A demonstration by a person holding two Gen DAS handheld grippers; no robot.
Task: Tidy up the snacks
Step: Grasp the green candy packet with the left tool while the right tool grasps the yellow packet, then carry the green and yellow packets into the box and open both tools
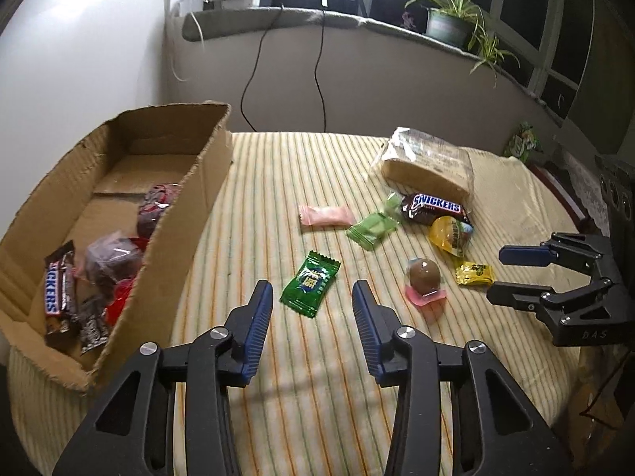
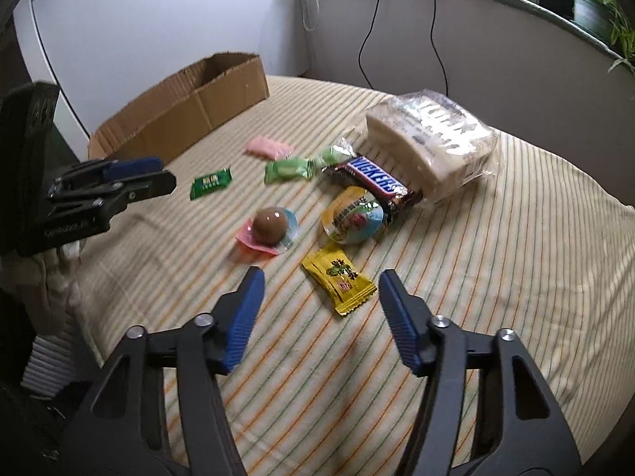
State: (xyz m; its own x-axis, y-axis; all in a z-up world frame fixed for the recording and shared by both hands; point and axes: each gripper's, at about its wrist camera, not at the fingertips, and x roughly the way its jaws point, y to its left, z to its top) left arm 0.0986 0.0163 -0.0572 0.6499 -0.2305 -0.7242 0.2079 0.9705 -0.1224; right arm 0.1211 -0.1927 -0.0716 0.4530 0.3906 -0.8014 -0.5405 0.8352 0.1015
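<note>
While both tongs tilt down over the striped cloth (image 1: 301, 396), the left gripper (image 1: 312, 297) gapes empty just near of the dark green candy (image 1: 310, 283); the right gripper (image 2: 321, 287) stands apart, straddling the yellow packet (image 2: 339, 279). Far left sits the cardboard box (image 1: 190, 214).

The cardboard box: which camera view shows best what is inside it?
The left wrist view: it looks into the box, showing a Snickers bar and other wrapped snacks. The right wrist view shows only its outer wall.
</note>
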